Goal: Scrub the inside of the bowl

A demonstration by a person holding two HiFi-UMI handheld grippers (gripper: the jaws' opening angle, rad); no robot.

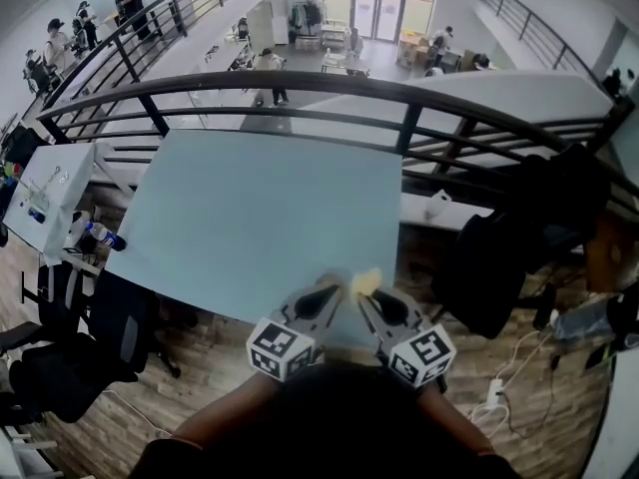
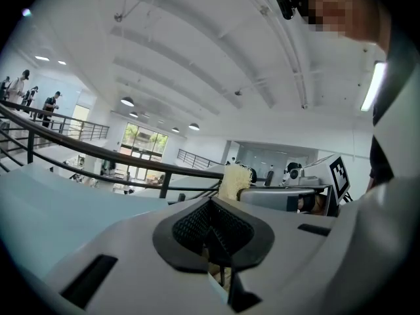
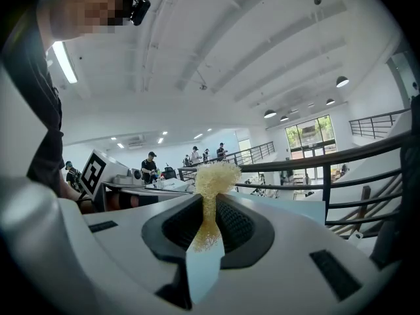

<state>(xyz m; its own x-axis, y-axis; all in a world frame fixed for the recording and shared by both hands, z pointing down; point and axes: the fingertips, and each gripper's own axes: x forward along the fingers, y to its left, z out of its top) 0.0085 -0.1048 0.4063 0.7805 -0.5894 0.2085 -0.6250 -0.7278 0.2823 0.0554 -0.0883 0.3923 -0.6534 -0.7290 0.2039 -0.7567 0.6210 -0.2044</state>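
Above the near edge of the pale counter [image 1: 250, 218], the right tool [image 3: 210, 227] pinches a yellow scrubber [image 3: 213, 174] poking past its tips, just beside the left tool [image 2: 214, 233], pressed together on nothing.

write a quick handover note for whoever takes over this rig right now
Left gripper: shut, nothing between its jaws.
Right gripper: shut on a yellow scrub pad, whose tuft sticks out past the tips.
Both are held side by side over the near edge of the pale blue table.
Bowl: in none of the views.
Done: scrub pad in grip.
Left: find the bowl, then scrub its inside.
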